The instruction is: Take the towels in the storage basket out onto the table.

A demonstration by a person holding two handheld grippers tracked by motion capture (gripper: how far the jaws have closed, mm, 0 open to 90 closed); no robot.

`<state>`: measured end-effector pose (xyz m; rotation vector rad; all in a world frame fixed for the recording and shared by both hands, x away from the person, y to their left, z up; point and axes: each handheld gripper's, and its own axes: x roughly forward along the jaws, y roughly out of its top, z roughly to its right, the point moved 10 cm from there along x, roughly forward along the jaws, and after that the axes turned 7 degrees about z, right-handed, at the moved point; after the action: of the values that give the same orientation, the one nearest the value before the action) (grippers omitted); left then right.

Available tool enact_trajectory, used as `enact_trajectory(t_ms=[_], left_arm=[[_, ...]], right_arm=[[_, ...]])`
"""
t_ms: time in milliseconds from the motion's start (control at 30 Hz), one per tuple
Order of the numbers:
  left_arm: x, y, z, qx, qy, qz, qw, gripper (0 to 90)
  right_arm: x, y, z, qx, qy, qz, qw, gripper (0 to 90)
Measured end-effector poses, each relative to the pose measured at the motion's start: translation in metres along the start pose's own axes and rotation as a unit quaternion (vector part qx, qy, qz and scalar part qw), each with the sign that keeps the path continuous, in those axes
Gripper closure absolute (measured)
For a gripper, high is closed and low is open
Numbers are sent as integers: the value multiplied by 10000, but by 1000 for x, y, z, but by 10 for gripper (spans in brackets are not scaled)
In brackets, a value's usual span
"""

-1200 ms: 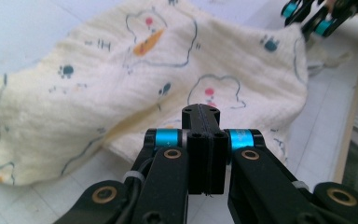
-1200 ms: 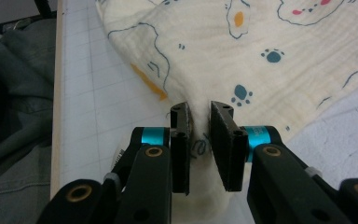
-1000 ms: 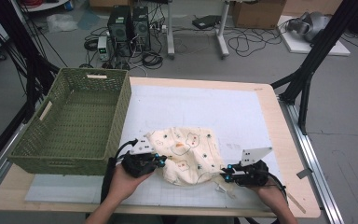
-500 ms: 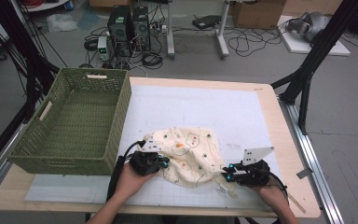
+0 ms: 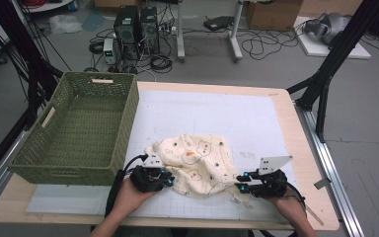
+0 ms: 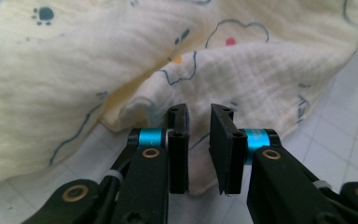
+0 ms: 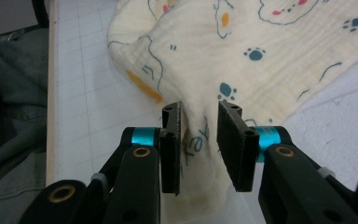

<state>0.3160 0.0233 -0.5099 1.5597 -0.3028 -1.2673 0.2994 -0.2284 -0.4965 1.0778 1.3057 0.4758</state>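
A person works a cream printed cloth on a white-matted worktop, a tool in each hand. The left tool has its jaws apart with a narrow gap, a folded edge of the cloth lying just ahead of and partly under the tips; nothing is pinched between them. The right tool also stands with its jaws apart, and here a corner of the cloth runs down into the gap, between the pads but not squeezed.

From above, the left tool sits at the cloth's near-left edge and the right tool at its near-right corner, the crumpled cloth bunched between and beyond them. A green wicker basket stands beyond and outboard of the left tool, close to the cloth.

The step in hand looks like taking hold of the cloth at two near points, likely to spread or fold it, or to lift it toward the basket. The next move calls for the right jaws to close on the corner already between them, and for the left tool to ease forward so one fold, not several layers, enters its gap before closing.
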Motion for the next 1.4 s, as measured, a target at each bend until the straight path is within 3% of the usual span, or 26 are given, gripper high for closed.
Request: enact_trajectory(t_ms=[200, 600, 733, 833, 1100, 1400], left_arm=[[-5, -3, 2, 21, -53, -94, 9999, 892], [-36, -22, 23, 123, -156, -180, 9996, 895], [-47, -22, 23, 81, -119, -58, 9999, 893], [-50, -14, 17, -13, -52, 105, 9999, 842], [-33, 3, 4, -151, 83, 369, 9992, 782], [-11, 0, -2, -93, 186, 52, 9998, 757]], right_arm=[[3, -3, -1, -21, 32, -98, 9999, 703], [3, 0, -7, -54, 101, -49, 9999, 686], [0, 8, -10, -83, 156, 79, 9998, 654], [-3, 19, -7, -89, 150, 234, 9996, 629], [7, 35, 21, -89, -128, 131, 9998, 641], [23, 16, 31, 30, -110, -302, 9995, 677]])
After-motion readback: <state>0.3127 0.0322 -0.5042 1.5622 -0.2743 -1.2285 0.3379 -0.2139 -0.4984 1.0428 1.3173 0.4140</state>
